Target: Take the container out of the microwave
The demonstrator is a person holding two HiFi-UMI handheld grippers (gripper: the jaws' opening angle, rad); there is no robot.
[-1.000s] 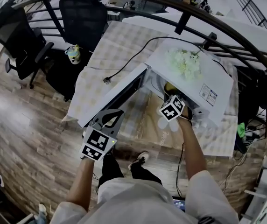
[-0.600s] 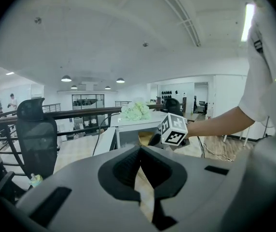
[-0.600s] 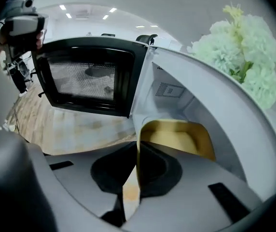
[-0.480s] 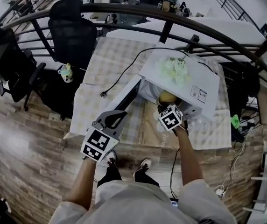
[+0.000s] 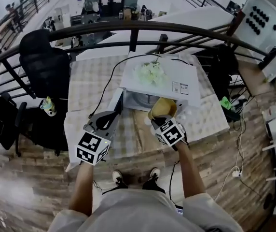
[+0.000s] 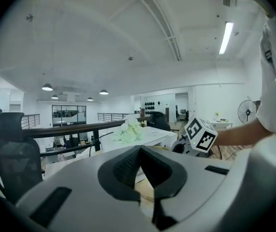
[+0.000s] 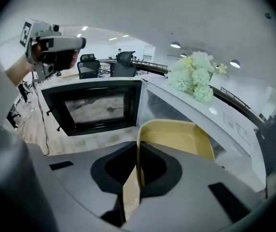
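The yellow container (image 7: 176, 137) hangs in front of the white microwave (image 5: 176, 81), outside its cavity. My right gripper (image 7: 138, 173) is shut on the container's near wall, which stands edge-on between the pads. In the head view the container (image 5: 161, 108) sits just ahead of the right gripper (image 5: 158, 118). The microwave door (image 5: 115, 100) is swung open to the left. My left gripper (image 5: 112, 115) hovers near the door's outer end, jaws shut with nothing between them (image 6: 140, 151).
A bunch of pale flowers (image 5: 150, 72) lies on top of the microwave. A black cable (image 5: 110, 81) runs across the checked tablecloth (image 5: 205, 122). A black office chair (image 5: 46, 66) and a curved railing (image 5: 128, 28) stand beyond the table.
The right gripper has drawn the yellow container out of the microwave's cavity and lifted it toward me. The left gripper has risen beside the open door.
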